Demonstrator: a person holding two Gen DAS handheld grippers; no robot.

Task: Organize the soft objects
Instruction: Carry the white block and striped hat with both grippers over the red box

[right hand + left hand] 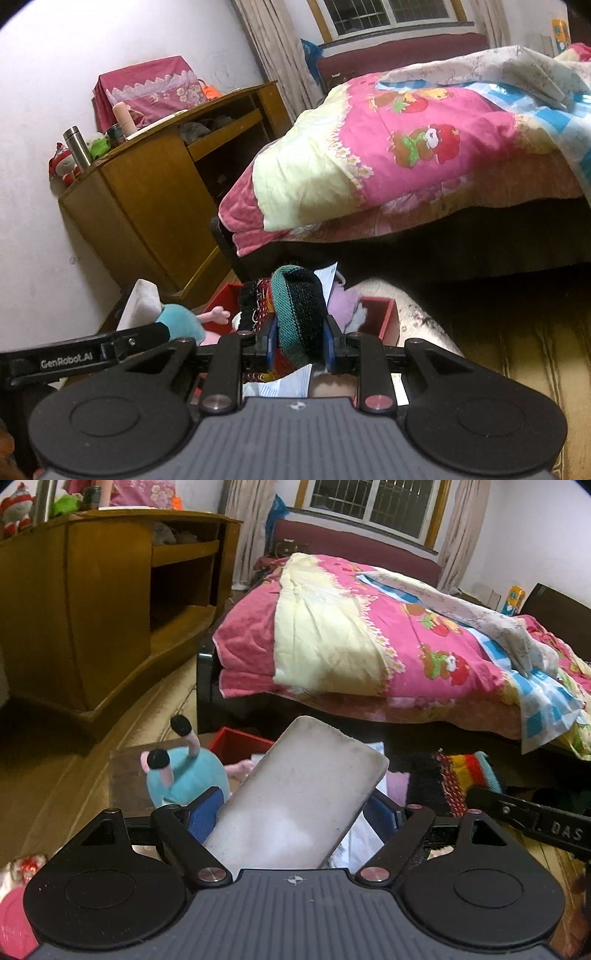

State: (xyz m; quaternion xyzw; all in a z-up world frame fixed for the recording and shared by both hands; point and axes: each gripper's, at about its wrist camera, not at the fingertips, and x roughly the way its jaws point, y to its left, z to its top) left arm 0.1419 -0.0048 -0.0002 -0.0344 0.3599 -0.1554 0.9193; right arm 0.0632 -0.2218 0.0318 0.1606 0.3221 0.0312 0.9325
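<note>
In the left wrist view my left gripper [295,806] is shut on a white foam block [306,794], which sticks up and tilts to the right between the blue pads. A blue plush snail [184,775] sits just beyond it, beside a red box [240,744] holding soft things. My right gripper [301,343] is shut on a striped knitted cloth [299,306], bunched upright between its pads above the red box [380,314]. The same knitted cloth [458,775] shows at the right of the left wrist view. The foam block [142,302] and the snail [181,321] show at the left.
A bed with a pink and yellow quilt [369,635] fills the far side. A wooden cabinet [92,609] with open shelves stands at the left against the wall. A pale fluffy rug [417,314] lies right of the box on the wooden floor.
</note>
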